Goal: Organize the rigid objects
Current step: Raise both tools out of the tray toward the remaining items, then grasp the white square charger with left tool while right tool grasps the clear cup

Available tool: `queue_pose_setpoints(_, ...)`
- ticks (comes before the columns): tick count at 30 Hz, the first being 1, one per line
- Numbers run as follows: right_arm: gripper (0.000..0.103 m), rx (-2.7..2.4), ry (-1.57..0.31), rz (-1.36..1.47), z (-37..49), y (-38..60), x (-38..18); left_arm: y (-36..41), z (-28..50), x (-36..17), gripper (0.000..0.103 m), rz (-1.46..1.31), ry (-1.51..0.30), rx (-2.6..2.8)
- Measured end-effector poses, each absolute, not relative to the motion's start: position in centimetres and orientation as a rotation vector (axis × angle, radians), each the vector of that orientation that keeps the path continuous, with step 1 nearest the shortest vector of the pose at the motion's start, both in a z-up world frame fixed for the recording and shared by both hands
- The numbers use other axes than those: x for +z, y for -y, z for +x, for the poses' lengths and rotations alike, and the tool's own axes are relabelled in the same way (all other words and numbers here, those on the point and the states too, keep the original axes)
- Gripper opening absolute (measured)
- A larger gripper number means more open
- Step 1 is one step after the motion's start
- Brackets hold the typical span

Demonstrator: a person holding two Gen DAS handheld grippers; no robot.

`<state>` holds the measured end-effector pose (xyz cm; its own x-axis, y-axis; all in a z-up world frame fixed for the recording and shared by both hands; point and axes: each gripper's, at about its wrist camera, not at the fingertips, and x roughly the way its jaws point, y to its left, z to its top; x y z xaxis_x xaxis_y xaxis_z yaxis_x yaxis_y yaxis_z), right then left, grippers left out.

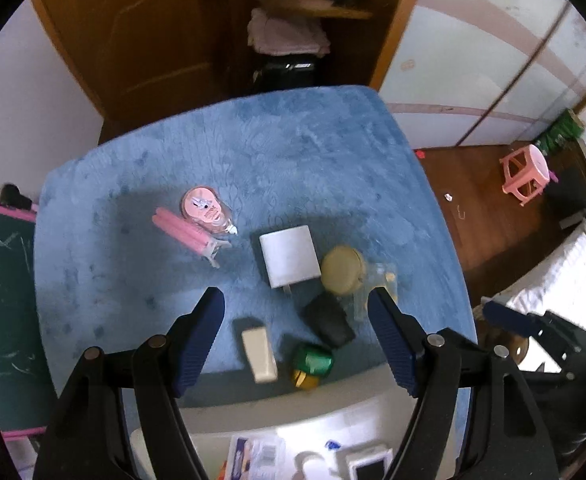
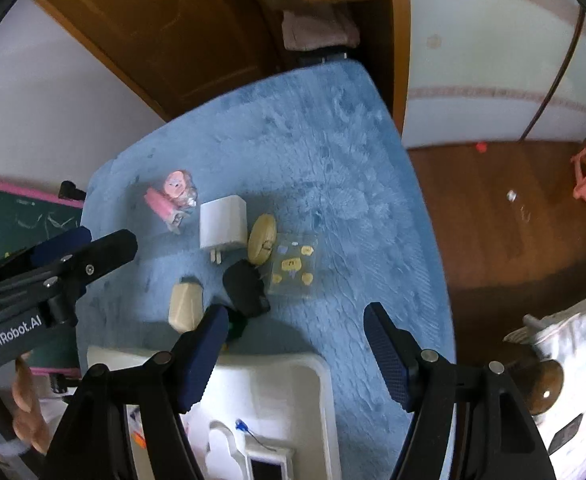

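Here both the left gripper (image 1: 297,308) and the right gripper (image 2: 295,320) hang half-spread and empty above the desk (image 1: 293,152), the cream bar (image 1: 259,354), its long axis lengthwise between the left jaws, lying nearer that hand.

Readable in white on the black body of the left claw (image 2: 59,258), seen from the right wrist camera: "GenRobot.AI". Only clear lettering anywhere. On the green chalkboard (image 2: 17,220) just behind that claw, faint chalk strokes, no letters made out. On the pink round container (image 1: 202,205), well beyond the white charger (image 1: 290,256) on the blue surface (image 1: 293,152), a small printed figure and perhaps a line of print, too blurred to read. On the clear sticker sheet (image 2: 293,266) right of the charger, yellow shapes, one bearing dark marks, illegible.
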<state>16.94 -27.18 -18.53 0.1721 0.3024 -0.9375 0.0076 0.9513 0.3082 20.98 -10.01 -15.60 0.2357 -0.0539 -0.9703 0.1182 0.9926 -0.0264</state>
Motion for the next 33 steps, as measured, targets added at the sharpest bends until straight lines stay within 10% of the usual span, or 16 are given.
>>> queue_pose_setpoints(33,0.052,0.148,-1.621,0.235,22.6,23.8,-28.8,10.1,26.4,-27.4,0.077,-0.097,-1.561,0.015)
